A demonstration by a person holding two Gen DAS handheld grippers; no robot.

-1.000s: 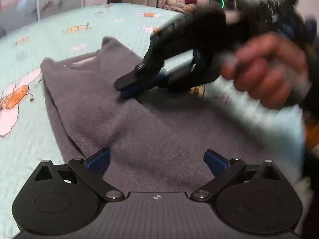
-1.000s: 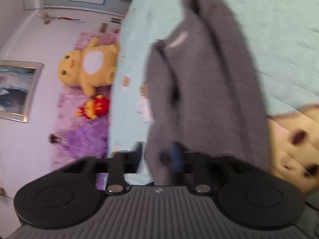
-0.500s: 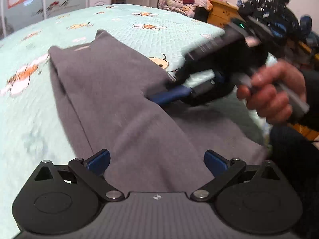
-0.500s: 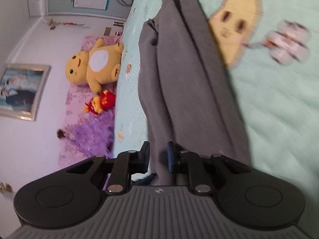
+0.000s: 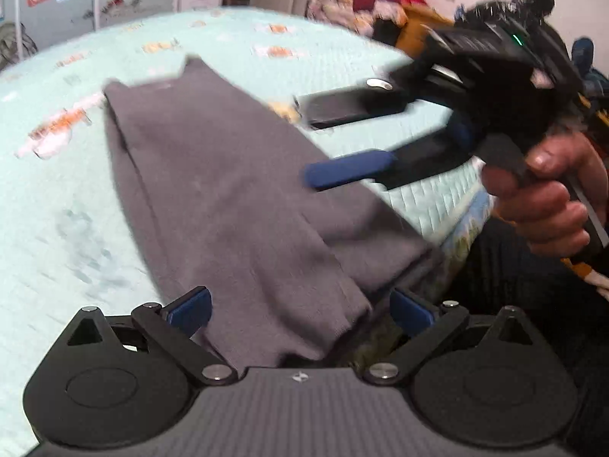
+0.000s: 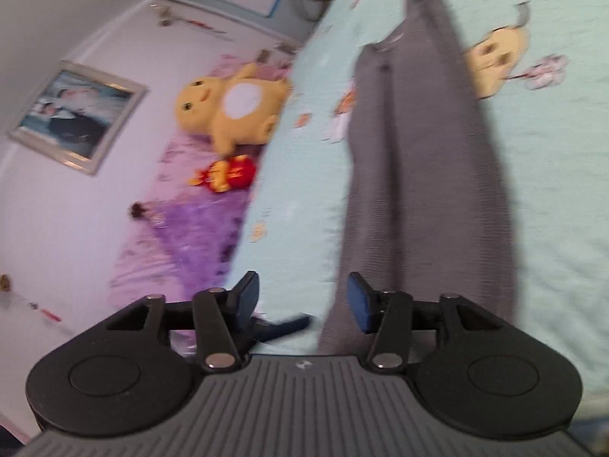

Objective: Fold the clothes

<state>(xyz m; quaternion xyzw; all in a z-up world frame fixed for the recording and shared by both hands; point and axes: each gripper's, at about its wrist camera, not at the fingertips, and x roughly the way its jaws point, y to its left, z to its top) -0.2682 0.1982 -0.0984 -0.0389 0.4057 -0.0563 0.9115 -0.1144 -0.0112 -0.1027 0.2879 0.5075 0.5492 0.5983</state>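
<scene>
Right gripper [image 5: 310, 141] jaws just opened, nothing between — left gripper [image 5: 300, 310] apart; regrasp grey garment [image 5: 228, 198] hem squarely.

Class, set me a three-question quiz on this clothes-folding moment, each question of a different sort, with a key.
1. True or false: the right claw is clamped on the grey garment.
2. Which colour is the bedspread? A) pale green B) red C) black
3. Fill in: the yellow plush toy sits beside the ____.

Key: 1 false, its jaws have just been opening and nothing is between them. 2 A. 3 bed.
</scene>
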